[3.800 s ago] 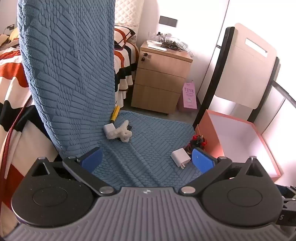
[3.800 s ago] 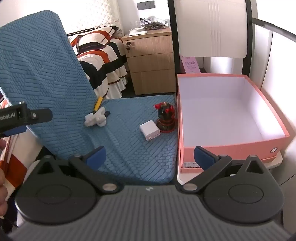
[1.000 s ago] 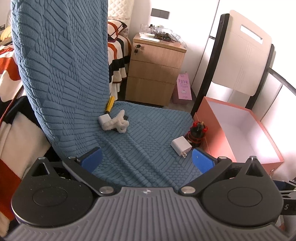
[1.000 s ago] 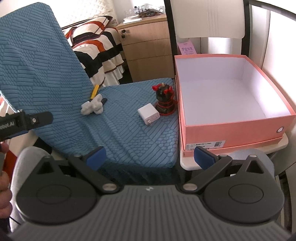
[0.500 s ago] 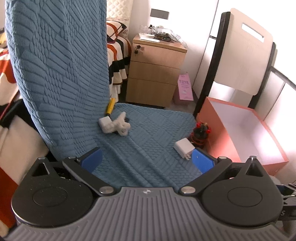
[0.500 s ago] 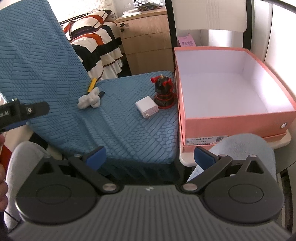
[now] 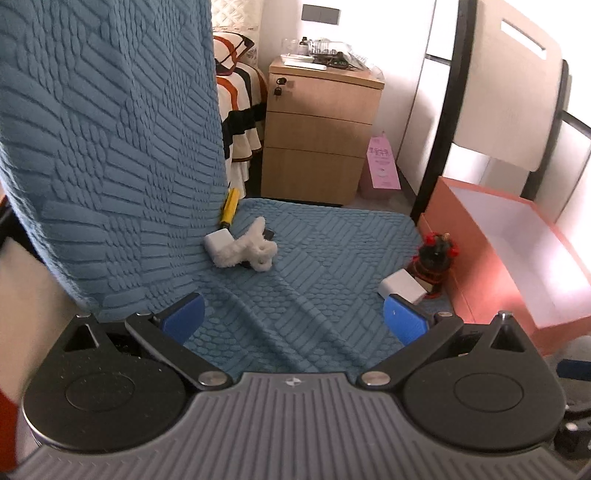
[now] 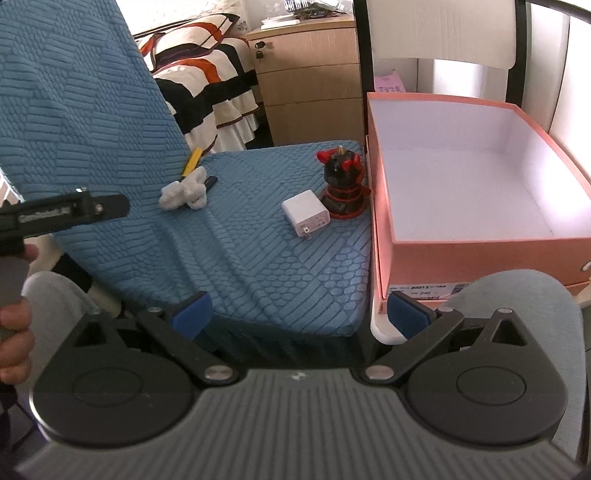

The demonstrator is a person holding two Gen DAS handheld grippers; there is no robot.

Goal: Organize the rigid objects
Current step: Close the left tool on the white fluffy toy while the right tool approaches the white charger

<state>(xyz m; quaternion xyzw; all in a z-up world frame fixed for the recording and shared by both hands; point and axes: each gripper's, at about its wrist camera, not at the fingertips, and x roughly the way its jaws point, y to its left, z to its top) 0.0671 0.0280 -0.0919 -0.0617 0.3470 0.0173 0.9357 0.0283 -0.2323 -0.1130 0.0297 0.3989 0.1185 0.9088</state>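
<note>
This was a home bedroom. A bed w/ striped orange, black & cream bedding (image 8: 207, 74) stood at the back, beside a wooden nightstand (image 7: 317, 129) w/ 3 drawers, 1 w/ a lock, its top cluttered w/ small items. A chair w/ a blue textured cover (image 8: 240, 236) & a wall switch plate (image 7: 320, 14) fit a lived-in room.

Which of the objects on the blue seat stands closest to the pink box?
The black and red figure, upright beside the box wall; the white charger lies further left.
</note>
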